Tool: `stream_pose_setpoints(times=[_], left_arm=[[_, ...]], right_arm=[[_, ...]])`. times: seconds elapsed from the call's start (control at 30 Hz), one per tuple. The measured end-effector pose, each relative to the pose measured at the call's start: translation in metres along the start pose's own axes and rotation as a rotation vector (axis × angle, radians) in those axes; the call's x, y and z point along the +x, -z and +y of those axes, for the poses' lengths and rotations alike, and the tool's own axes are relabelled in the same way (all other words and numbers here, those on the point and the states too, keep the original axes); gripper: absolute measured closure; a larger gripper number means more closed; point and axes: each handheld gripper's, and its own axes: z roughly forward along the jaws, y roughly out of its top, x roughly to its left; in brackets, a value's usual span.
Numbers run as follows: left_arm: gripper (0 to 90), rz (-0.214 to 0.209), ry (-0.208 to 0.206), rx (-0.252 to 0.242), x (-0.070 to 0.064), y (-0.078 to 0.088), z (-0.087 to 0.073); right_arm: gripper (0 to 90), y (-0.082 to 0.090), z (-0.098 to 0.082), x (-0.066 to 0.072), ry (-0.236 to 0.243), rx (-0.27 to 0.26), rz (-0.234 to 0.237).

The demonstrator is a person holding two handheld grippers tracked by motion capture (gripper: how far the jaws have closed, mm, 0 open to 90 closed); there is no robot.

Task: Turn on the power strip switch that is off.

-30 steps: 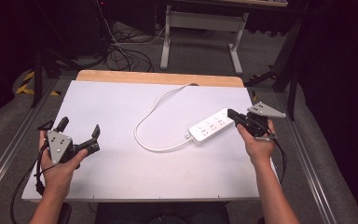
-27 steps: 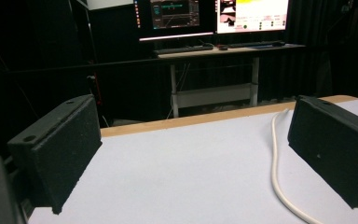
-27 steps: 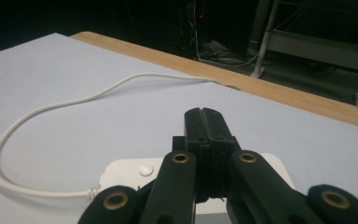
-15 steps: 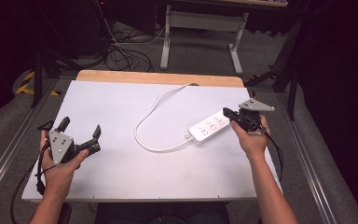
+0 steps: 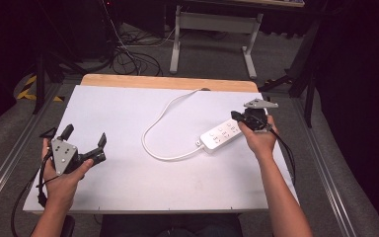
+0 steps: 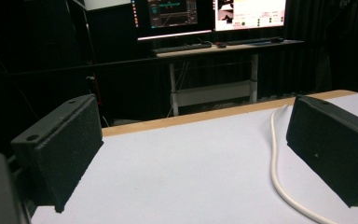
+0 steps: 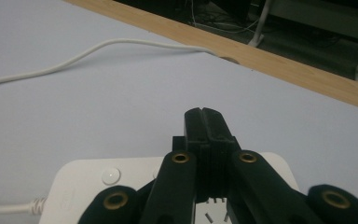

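Note:
A white power strip (image 5: 220,136) lies right of centre on the white table, and its white cable (image 5: 160,123) loops left and back toward the far edge. My right gripper (image 5: 238,117) hovers over the strip's right end, jaws shut with nothing between them. In the right gripper view the closed jaw tips (image 7: 204,119) sit just above the power strip (image 7: 98,184), with the cable (image 7: 74,58) curving beyond. My left gripper (image 5: 85,137) is held at the front left, open and empty. In the left gripper view its pads (image 6: 60,149) stand wide apart, with the cable (image 6: 275,154) on the right.
The white tabletop (image 5: 128,182) has a wooden strip (image 5: 168,82) along its far edge. Metal rails (image 5: 10,158) run along both sides. Beyond the table stand a desk frame (image 5: 212,22), floor cables and monitors (image 6: 214,11).
My right gripper has moved a little left and away from me, onto the right end of the power strip. The left gripper has stayed put.

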Motion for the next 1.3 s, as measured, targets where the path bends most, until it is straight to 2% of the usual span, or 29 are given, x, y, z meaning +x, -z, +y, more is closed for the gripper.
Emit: stream_pose_setpoints(times=[0.33, 0.43, 0.63, 1.17, 1.3], left_arm=[[4.1, 0.009, 0.0, -0.002, 0.002, 0.003, 0.0], [4.2, 0.011, -0.002, 0.0, 0.003, 0.004, 0.0], [4.4, 0.01, 0.001, -0.001, 0.003, 0.004, 0.0], [4.5, 0.002, 0.005, -0.003, 0.002, 0.004, 0.0], [4.5, -0.001, 0.006, -0.005, 0.002, 0.004, 0.0]], right_arm=[[90.0, -0.026, 0.002, -0.008, 0.005, 0.092, -0.005], [90.0, -0.034, -0.003, -0.011, 0.001, 0.135, -0.006], [90.0, -0.042, -0.012, -0.014, -0.006, 0.169, -0.012], [90.0, -0.052, -0.023, -0.014, 0.0, 0.187, -0.016], [90.0, -0.053, -0.024, -0.015, -0.017, 0.181, -0.01]])
